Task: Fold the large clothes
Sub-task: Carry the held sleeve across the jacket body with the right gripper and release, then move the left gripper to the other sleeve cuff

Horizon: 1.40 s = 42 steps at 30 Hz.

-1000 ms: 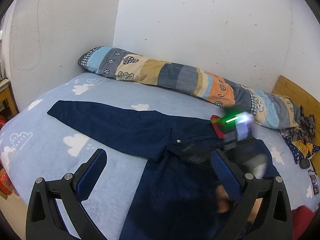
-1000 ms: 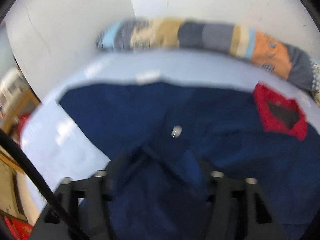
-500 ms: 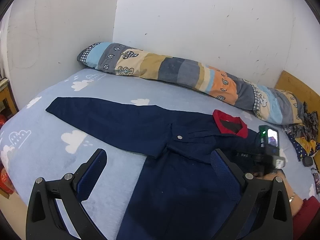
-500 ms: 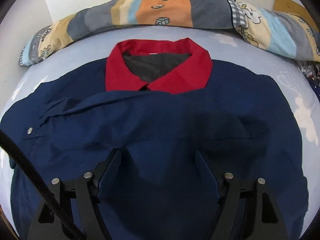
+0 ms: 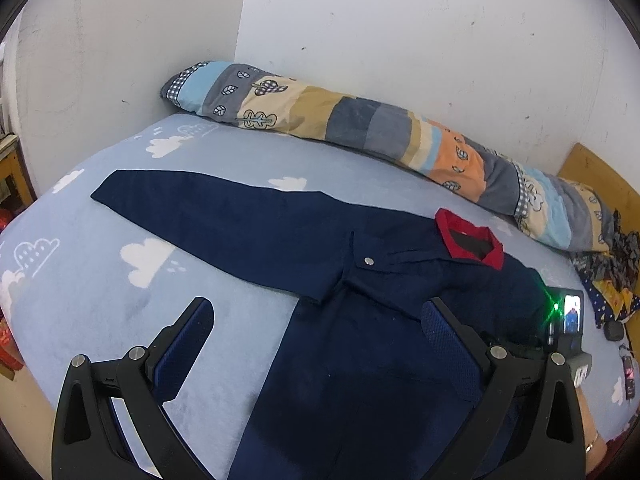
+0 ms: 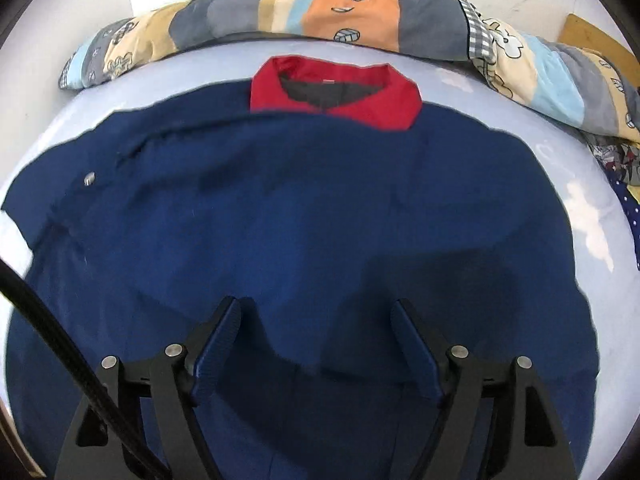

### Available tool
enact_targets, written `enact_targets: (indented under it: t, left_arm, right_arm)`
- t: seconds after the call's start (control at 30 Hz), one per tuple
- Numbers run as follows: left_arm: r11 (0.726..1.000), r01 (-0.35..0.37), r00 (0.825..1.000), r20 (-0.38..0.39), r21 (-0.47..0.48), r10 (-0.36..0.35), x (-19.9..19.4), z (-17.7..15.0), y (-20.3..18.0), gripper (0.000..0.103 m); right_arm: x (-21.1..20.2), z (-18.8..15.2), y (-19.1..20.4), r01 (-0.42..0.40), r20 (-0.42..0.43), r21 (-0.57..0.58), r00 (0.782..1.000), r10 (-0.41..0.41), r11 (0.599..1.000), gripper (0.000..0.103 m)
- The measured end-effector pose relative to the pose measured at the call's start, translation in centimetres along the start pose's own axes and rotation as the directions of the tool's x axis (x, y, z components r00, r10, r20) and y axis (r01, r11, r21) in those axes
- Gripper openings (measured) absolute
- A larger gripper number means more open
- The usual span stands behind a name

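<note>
Navy jacket [image 5: 360, 340] lies on cloud-print bedsheet [image 5: 100, 280].

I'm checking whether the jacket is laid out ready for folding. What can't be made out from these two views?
- Navy jacket hem: cut off by the bottom edge in both views, behind each gripper's fingers.
- Its right-hand sleeve: in the left wrist view hidden behind the right gripper; not told apart in the right wrist view.
- Small items near the headboard: too small, distorted at the rim.
- Jacket front or back: unclear.

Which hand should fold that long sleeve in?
Probably the left gripper: open, it points at the outstretched sleeve of the navy jacket. The open right gripper hangs over the jacket's body.
</note>
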<state>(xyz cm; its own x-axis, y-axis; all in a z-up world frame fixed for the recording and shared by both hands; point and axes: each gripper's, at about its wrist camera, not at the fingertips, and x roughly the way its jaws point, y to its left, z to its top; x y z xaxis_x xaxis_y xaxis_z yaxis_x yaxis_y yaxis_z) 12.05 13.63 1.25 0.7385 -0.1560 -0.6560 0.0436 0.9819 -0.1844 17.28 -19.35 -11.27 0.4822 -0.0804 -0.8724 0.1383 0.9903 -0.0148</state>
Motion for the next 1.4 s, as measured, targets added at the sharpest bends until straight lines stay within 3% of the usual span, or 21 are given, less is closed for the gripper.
enact_targets:
  t: [0.1,0.2,0.37,0.57,0.7,0.87,0.9,1.03,1.1,1.17,1.3,1.37,1.4]
  left_arm:
    - [1.000,-0.006,1.000,-0.001,0.010,0.006,0.3,-0.1,-0.3,0.103]
    - [0.999,-0.019,1.000,0.003,0.028,0.019,0.5,-0.2,-0.7,0.103]
    - [0.998,-0.007,0.999,-0.043,0.067,0.009,2.1,-1.2,-2.6,0.103]
    - [0.986,0.043,0.992,-0.124,0.164,-0.023,5.7,-3.2,-7.8,0.103]
    - [0.978,0.037,0.986,-0.167,0.207,-0.002,8.0,-4.6,-10.4,0.103]
    - [0.976,0.084,0.984,-0.171,0.199,-0.049,8.5,-3.2,-10.0,0.103]
    - [0.982,0.103,0.981,-0.179,0.156,-0.075,8.7,-2.3,-8.8,0.103]
    - [0.997,0.075,0.974,-0.211,-0.024,-0.078,10.2,1.2,-3.1,0.103]
    - [0.987,0.044,0.975,-0.207,-0.152,-0.075,10.8,3.3,1.8,0.103]
    - [0.975,0.014,0.978,-0.202,-0.222,-0.059,11.2,4.7,5.6,0.103]
    - [0.931,-0.031,0.980,-0.193,-0.363,-0.042,12.4,7.1,15.1,0.103]
    - [0.889,-0.044,0.982,-0.182,-0.455,-0.044,13.0,7.8,20.2,0.102]
    - [0.851,-0.041,0.985,-0.163,-0.524,-0.052,13.4,8.1,23.8,0.100]
  right_arm:
    - [-1.6,-0.3,0.3,-0.010,0.000,-0.007,1.000,0.010,1.000,0.082]
    - [-5.5,-0.7,1.0,-0.035,0.055,-0.042,0.998,0.038,0.998,0.082]
    - [-10.9,-3.5,1.9,-0.033,0.086,-0.079,0.996,0.040,0.996,0.084]
    - [-12.8,-5.5,1.2,-0.022,0.083,-0.069,0.996,0.028,0.997,0.084]
    - [-12.2,-5.7,-0.9,-0.023,0.062,-0.019,0.998,0.024,1.000,0.084]
    - [-13.1,-5.8,-2.6,-0.040,0.081,0.017,0.996,0.039,0.999,0.084]
    - [-13.5,-5.6,-2.7,-0.049,0.098,0.017,0.994,0.047,0.999,0.084]
    - [-14.4,-5.1,-2.6,-0.076,0.126,0.016,0.989,0.074,0.997,0.084]
    - [-14.5,-4.8,-2.2,-0.102,0.126,0.015,0.987,0.100,0.995,0.084]
    - [-14.7,-4.6,-1.6,-0.107,0.131,-0.005,0.986,0.107,0.994,0.084]
    - [-15.0,-4.4,-1.0,-0.133,0.137,-0.028,0.981,0.136,0.991,0.084]
    - [-15.0,-4.3,-0.8,-0.152,0.134,-0.026,0.979,0.154,0.988,0.084]
    - [-15.0,-4.3,-0.8,-0.162,0.133,-0.026,0.977,0.164,0.986,0.084]
